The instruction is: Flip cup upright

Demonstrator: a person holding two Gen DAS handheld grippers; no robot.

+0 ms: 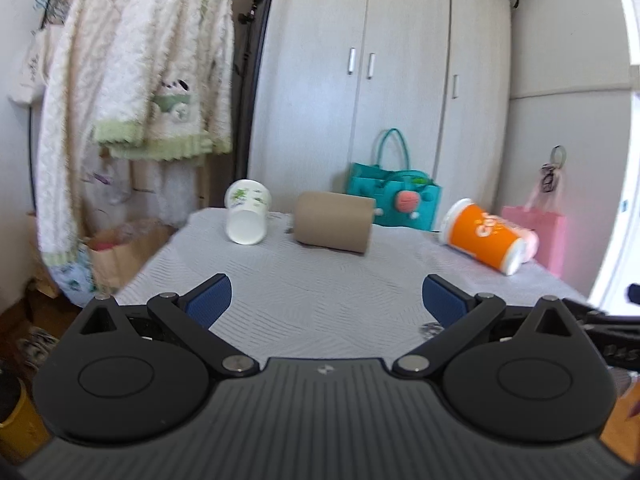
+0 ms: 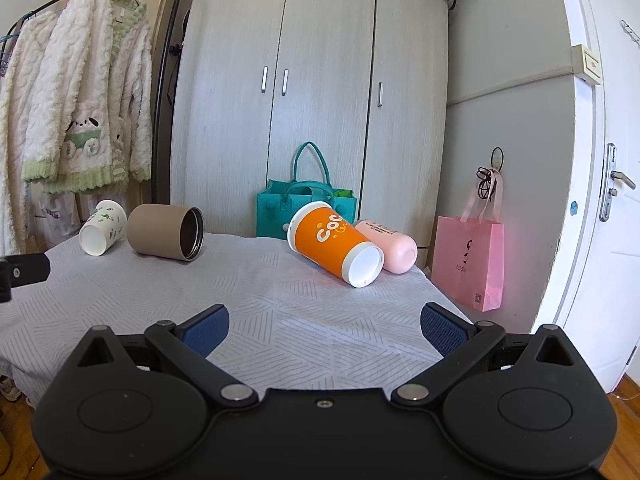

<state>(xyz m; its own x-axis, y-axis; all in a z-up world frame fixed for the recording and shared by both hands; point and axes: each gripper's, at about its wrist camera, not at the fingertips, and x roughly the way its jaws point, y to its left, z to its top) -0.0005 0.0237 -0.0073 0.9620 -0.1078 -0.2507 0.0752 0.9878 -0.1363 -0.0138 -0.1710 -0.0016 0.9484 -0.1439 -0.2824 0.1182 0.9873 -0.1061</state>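
Cups: four lie on their sides on the bench, which is draped in a pale patterned cloth. In the right wrist view, the orange paper cup sits right of center, its white base turned toward the camera; touching its far side is a pink cup. At center left lies a brown metal-lined cup with its dark mouth facing right, and just beside it, farther left, a white paper cup with green print.

In the left wrist view three show along the middle: the white one left of center, the brown one at center, the orange one at right, with only a sliver of the pink behind it.

Both claws hang low over the near bench edge, each spread wide and holding nothing: the left claw and the right claw, well apart from every cup.

Behind the bench stand one teal tote bag, one pink gift bag at right, and a three-door wardrobe.
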